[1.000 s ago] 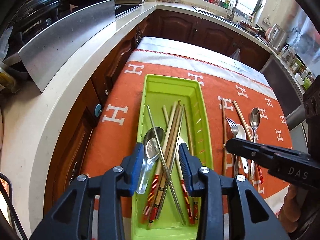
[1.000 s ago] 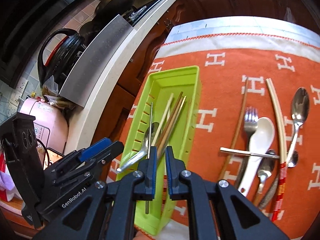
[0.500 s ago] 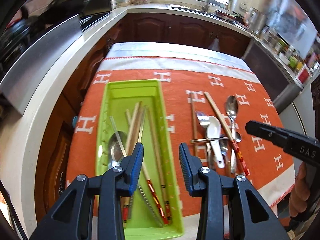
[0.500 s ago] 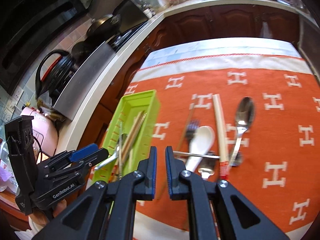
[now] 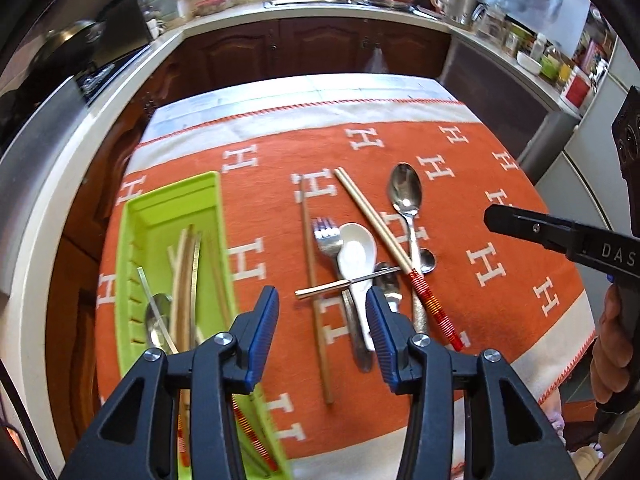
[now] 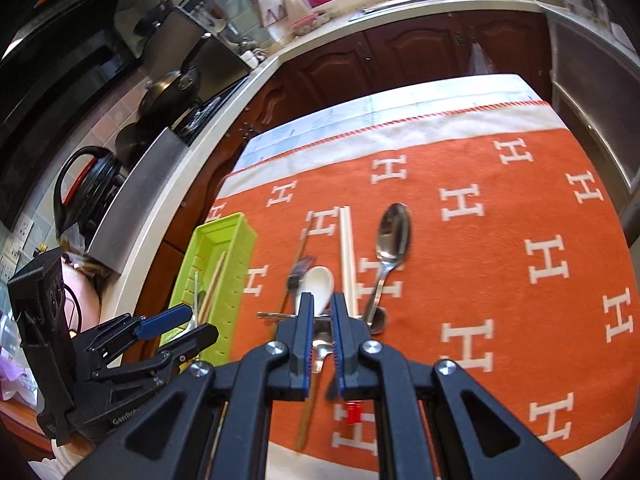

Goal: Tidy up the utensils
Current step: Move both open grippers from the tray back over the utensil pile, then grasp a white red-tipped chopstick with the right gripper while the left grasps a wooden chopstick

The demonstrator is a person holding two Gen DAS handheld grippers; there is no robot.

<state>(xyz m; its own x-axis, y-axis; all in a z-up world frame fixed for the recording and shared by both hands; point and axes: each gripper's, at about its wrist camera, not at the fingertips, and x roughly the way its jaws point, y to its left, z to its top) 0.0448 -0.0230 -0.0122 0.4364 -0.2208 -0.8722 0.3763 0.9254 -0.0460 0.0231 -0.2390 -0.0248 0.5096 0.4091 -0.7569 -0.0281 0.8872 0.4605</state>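
L tongs (image 5: 322,332) over the orange cloth (image 5: 500,208) on the table, jaws opening, nothing between them; pile of loose utensils just past the tips. R tongs (image 6: 320,322) pressed nearly together, empty, above the same pile. Pile: white spoon (image 5: 356,256), fork (image 5: 328,236), big metal spoon (image 5: 405,192), chopsticks (image 5: 372,220), a thin metal piece lying crosswise on top. Green tray (image 5: 132,216) at cloth's left edge, already holding chopsticks + a spoon.

The table carries an orange blanket (image 5: 500,208) with white H marks. Directly on the blanket lie a green tray (image 5: 168,204) at left and loose utensils: a steel spoon (image 5: 405,196), fork (image 5: 327,236), white ceramic spoon (image 5: 356,252) and chopsticks (image 5: 372,216).
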